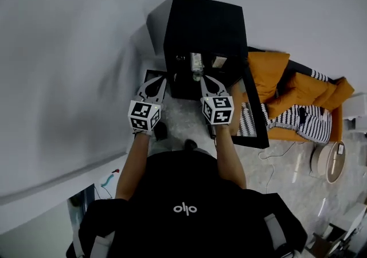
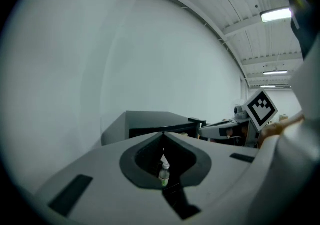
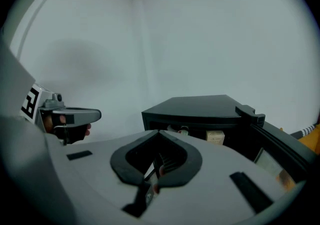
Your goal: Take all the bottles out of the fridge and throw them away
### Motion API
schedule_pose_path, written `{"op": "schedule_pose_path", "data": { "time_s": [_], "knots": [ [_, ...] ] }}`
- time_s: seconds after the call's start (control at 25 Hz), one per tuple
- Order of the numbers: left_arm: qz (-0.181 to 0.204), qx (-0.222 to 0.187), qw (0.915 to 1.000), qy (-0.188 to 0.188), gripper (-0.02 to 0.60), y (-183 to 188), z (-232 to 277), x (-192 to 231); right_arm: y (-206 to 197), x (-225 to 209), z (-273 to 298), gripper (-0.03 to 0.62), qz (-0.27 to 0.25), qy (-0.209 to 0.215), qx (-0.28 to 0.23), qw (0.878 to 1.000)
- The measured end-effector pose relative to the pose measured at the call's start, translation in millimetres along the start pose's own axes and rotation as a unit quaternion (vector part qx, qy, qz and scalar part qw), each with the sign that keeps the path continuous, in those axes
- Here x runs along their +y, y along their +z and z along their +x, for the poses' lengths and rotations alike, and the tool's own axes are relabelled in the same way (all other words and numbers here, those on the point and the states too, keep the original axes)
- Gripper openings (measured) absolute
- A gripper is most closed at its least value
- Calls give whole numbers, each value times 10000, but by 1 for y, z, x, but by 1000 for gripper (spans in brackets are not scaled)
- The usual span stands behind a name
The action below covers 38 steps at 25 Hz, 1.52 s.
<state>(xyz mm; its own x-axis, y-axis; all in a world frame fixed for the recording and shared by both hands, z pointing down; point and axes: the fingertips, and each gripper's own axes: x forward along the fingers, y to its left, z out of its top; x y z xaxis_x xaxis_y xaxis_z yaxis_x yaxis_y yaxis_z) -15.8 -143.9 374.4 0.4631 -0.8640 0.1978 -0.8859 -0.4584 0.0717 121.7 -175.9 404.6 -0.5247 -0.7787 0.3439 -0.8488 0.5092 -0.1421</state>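
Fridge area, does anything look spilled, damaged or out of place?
Nothing looks spilled or damaged. The fridge has its door open, with a bottle upright inside. Only a striped cloth lies rumpled on the orange seat beside it.

Front: I see bare floor (image 1: 182, 112) between me and the open fridge (image 1: 203, 24).
Right: its door (image 1: 252, 119) is swung out just beside my right gripper (image 1: 207, 82), with a sofa (image 1: 275, 76) beyond it.
Left: the wall (image 1: 69, 79) is near my left gripper (image 1: 155, 83).
Inside: a bottle (image 1: 196, 63) and boxes (image 1: 218, 62) take up the shelf.
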Motion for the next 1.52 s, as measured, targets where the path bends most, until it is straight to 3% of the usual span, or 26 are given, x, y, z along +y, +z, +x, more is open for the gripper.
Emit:
{"op": "schedule_pose_path", "data": {
  "time_s": [0.36,0.92,1.2,1.52],
  "knots": [
    [103,134,9973,-719,6,2,40,19,2,-13,21,2,195,-624,0,9979],
    [108,238,9930,-1148,6,-12,70,37,-41,-39,63,2,365,-1113,356,9925],
    [197,352,9913,-1257,6,-22,83,50,-65,-49,107,212,464,-1171,646,9899],
    [269,466,9892,-1365,6,-28,87,62,-89,-66,150,345,586,-1471,936,9829]
  ]
}}
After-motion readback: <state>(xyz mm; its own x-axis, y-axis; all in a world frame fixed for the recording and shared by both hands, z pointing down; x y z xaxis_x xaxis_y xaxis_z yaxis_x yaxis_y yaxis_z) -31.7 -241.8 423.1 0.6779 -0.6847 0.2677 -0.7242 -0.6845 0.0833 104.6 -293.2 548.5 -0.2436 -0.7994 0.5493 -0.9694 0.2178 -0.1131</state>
